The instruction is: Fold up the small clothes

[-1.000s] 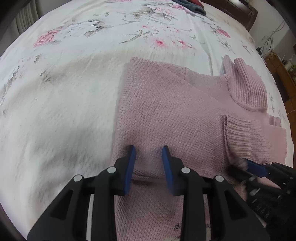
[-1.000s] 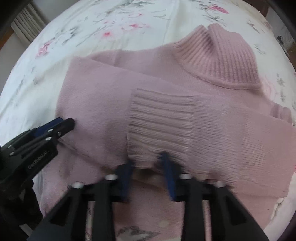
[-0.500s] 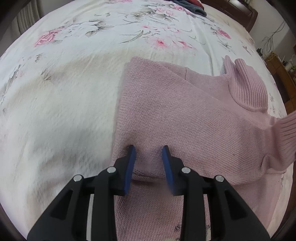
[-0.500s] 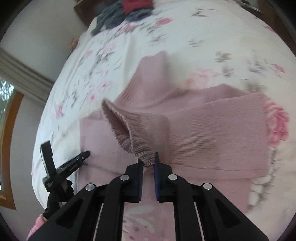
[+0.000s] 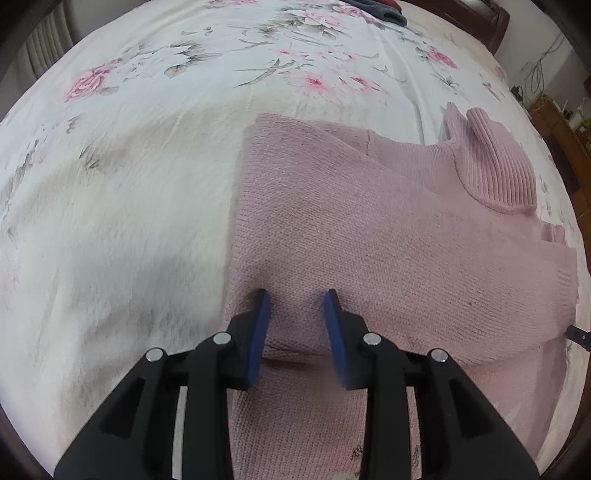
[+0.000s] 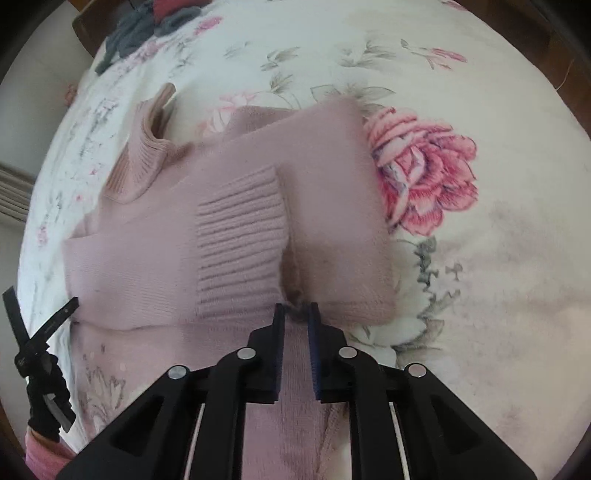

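Left wrist view: my left claw (image 5: pixel 297 308) stays parted, tips pressing the pink sweater (image 5: pixel 369 236) on the bed (image 5: pixel 129 177). My right claw (image 6: pixel 295 314), clenched on the ribbed cuff (image 6: pixel 240 254), has swung the sleeve across the body ahead of it, so that fold looks nearly laid.

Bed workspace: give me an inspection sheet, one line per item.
Surface: white floral bedspread, rumpled.
Job's things: pink knitted turtleneck sweater lying flat; ribbed sleeve cuff folded across its body.
Clutter: grey and red clothes pile at the bed's far end.
Grippers: left claw open, tips resting on the sweater; right claw nearly closed on a pinch of sweater knit beside the cuff.
Cables: wires against the far wall.
Surroundings: wooden furniture beside the bed.
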Action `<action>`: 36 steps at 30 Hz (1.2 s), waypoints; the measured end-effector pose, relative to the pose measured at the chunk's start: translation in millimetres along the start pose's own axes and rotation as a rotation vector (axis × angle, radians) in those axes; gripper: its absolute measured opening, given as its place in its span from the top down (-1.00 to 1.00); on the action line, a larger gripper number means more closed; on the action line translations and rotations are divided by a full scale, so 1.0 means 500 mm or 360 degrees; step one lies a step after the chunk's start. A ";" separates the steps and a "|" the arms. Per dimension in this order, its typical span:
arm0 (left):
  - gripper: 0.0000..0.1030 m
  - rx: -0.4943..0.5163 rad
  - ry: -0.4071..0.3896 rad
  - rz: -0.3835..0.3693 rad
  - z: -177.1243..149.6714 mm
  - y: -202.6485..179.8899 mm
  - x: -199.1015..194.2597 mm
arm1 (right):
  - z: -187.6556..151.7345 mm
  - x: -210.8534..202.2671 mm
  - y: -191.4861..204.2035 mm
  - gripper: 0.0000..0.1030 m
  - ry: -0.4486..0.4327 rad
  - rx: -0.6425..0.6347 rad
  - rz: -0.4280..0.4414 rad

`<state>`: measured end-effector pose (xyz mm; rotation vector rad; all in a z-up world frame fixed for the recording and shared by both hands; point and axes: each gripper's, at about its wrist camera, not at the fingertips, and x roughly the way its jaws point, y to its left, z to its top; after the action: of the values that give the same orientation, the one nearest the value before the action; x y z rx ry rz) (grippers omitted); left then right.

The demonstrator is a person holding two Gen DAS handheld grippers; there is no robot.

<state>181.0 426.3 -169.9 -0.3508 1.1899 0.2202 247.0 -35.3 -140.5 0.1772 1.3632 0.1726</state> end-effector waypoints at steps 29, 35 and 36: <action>0.01 0.0241 -0.0024 -0.0057 -0.015 -0.122 0.025 | 0.019 0.061 0.046 0.66 -0.0042 -0.0175 0.0048; 0.01 0.0288 -0.0043 -0.0087 0.021 -0.143 -0.015 | 0.051 0.047 0.073 0.61 0.0047 -0.0283 0.0021; -0.02 0.0322 -0.0088 -0.0098 0.040 -0.154 -0.030 | 0.064 0.032 0.087 0.49 0.0017 -0.0318 0.0042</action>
<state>219.8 362.9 -137.9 -0.2024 1.1342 0.0549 280.6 9.8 -139.6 0.0270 1.3455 0.3308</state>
